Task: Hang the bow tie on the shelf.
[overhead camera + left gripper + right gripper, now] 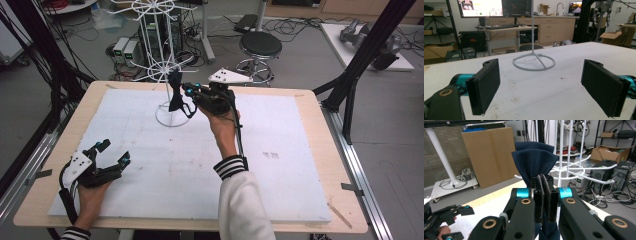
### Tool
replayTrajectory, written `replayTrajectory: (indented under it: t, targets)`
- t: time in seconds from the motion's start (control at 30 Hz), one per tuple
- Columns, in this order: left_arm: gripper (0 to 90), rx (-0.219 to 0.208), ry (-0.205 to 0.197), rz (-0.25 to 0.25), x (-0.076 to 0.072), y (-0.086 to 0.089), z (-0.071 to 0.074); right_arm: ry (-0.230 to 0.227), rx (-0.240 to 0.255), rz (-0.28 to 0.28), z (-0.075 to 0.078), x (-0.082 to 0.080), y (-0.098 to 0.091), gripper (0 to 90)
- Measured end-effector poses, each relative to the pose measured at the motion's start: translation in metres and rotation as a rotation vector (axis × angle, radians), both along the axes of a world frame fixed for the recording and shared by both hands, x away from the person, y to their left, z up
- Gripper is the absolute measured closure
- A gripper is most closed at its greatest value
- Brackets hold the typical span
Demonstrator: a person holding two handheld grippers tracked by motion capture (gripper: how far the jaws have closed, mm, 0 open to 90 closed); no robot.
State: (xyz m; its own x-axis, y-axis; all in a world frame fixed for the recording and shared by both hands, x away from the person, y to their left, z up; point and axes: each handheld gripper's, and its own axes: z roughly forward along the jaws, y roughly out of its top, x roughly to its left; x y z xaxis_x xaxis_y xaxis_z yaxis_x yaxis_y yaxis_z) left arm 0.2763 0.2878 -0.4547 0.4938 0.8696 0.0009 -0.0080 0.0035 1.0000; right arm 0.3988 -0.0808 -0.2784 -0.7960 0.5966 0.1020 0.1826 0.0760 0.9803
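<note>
1. While the right tool reaches toward twelve o'clock on the bench, its jaws are clamped on a dark navy cloth.
2. That cloth hangs at the white wire rack, whose ring base sits on the white mat.
3. At eight o'clock, the left tool rests with jaws spread wide, gripping nothing.
4. Small print on the mat at three o'clock is too tiny to read.
</note>
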Motion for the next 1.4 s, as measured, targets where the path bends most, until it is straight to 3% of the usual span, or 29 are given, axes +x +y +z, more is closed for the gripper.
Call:
replayTrajectory:
  t: [0.3, 0.8, 1.1, 1.4]
  targets:
    - [16.1, -0.002, -0.006, -0.001, 0.000, 0.000, 0.000, -0.011, 0.002, 0.007, 0.007, 0.015, 0.009, 87.8]
    - [16.0, -0.001, -0.005, -0.001, -0.001, 0.000, 0.000, 0.013, 0.006, -0.018, 0.000, 0.033, 0.008, 87.8]
    - [16.1, -0.005, -0.004, 0.000, 0.000, 0.001, 0.000, 0.001, -0.015, -0.043, 0.006, 0.042, 0.011, 87.8]
    - [16.0, -0.006, -0.003, -0.001, 0.000, 0.001, 0.000, 0.008, -0.033, -0.073, -0.001, 0.050, 0.012, 87.6]
